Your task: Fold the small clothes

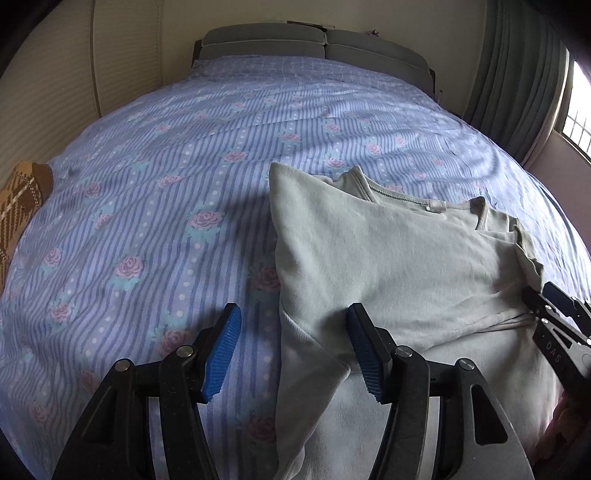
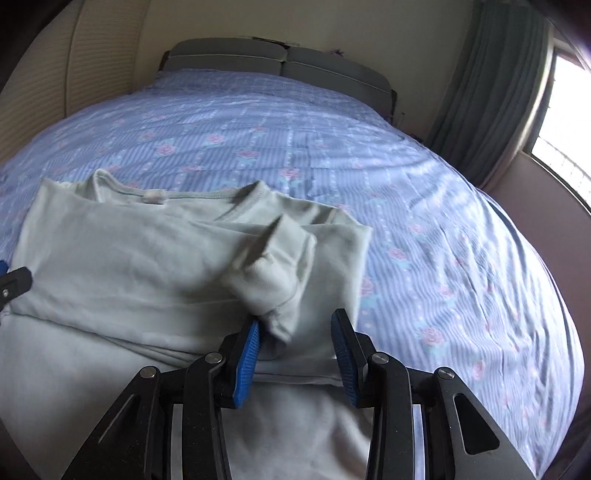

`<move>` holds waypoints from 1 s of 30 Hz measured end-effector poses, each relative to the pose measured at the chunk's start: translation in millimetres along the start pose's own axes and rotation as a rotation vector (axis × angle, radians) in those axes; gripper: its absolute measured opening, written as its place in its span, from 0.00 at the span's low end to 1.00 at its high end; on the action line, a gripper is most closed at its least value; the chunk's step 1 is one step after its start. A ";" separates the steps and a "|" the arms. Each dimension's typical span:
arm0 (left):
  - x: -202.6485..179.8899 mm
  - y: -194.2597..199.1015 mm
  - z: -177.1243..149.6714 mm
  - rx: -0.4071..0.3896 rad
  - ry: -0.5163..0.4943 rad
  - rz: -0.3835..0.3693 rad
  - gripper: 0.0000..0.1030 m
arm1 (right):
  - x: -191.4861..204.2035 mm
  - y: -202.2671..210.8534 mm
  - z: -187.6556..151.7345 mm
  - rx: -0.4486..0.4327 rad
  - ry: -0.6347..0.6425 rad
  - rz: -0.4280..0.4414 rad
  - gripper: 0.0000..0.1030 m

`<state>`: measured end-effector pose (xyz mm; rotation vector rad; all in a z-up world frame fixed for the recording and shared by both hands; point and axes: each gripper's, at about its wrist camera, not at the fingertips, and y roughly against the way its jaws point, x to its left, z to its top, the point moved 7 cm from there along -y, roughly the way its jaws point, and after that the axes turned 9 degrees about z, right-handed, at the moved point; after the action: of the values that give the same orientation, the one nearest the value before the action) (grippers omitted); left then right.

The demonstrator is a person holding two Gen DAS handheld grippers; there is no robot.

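- Cream walls (image 1: 229,22) behind the bed, with a ribbed pale panel (image 1: 48,96) along the left side of the room.
- Grey-green curtain (image 1: 517,74) hanging at the right, next to a bright barred window (image 1: 580,107).
- Bed filling most of both views, spread with a blue striped sheet (image 1: 166,184) printed with pink roses and lightly rippled toward the window side.
- Grey padded headboard (image 1: 314,46) in two halves at the far end of the bed.
- Pale grey-green shirt (image 1: 388,251) lying on the near right part of the sheet, neckline toward the headboard, left side folded in over the body, near left corner turned up in a point.
- Sleeve (image 2: 273,280) bunched and raised over the shirt's right side, blurred in the right wrist view.
- Brown checked cloth (image 1: 22,199) at the left edge of the bed, well apart from the shirt.
- Left gripper (image 1: 293,354) hovering over the shirt's left edge, jaws wide apart, one pad above the sheet and one above the shirt, gripping nothing.
- Right gripper (image 2: 295,350) partly parted, the sleeve's cuff end between the pads and against the left one; possibly a loose hold, hard to tell through the blur.
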<state>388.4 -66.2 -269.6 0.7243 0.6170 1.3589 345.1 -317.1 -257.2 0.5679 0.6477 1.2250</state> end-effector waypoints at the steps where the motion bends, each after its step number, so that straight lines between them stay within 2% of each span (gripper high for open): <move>1: 0.9 0.5 -0.8 -0.001 0.002 -0.002 0.59 | -10.5 0.9 -1.6 0.003 -0.035 -0.014 0.36; 5: 6.6 0.7 -0.6 -0.002 0.018 0.012 0.59 | -43.3 9.4 -10.1 0.012 -0.190 -0.003 0.43; 8: 16.4 1.8 -0.2 -0.004 0.038 0.039 0.59 | -48.0 26.2 -5.9 -0.035 -0.237 -0.005 0.43; 12: 23.5 12.4 5.5 -0.018 0.070 0.019 0.57 | -40.0 48.6 12.0 -0.129 -0.254 0.096 0.44; 17: -0.3 35.2 20.8 -0.091 0.027 -0.063 0.57 | -28.5 54.7 22.0 -0.134 -0.249 0.192 0.44; 19: -17.6 36.2 26.9 -0.102 -0.003 -0.102 0.57 | -27.5 56.5 21.4 -0.141 -0.255 0.219 0.46; 21: -32.9 34.3 31.8 -0.105 -0.019 -0.152 0.58 | -24.8 55.4 21.5 -0.151 -0.268 0.281 0.46; 23: -45.1 27.1 35.3 -0.091 -0.031 -0.196 0.58 | -17.9 45.4 21.8 -0.132 -0.282 0.393 0.52; 25: -53.0 15.0 35.0 -0.067 -0.049 -0.214 0.59 | -11.5 29.8 20.9 -0.089 -0.284 0.458 0.52; 28: -48.1 -8.5 29.0 -0.019 -0.063 -0.158 0.59 | -10.4 5.9 16.6 -0.026 -0.294 0.460 0.52; 30: -39.7 -15.2 26.5 -0.019 -0.060 -0.133 0.58 | -13.6 -4.1 10.7 -0.002 -0.308 0.438 0.52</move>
<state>413.5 -109.3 -265.0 0.6947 0.5931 1.2151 352.7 -331.8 -250.8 0.9080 0.2663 1.5030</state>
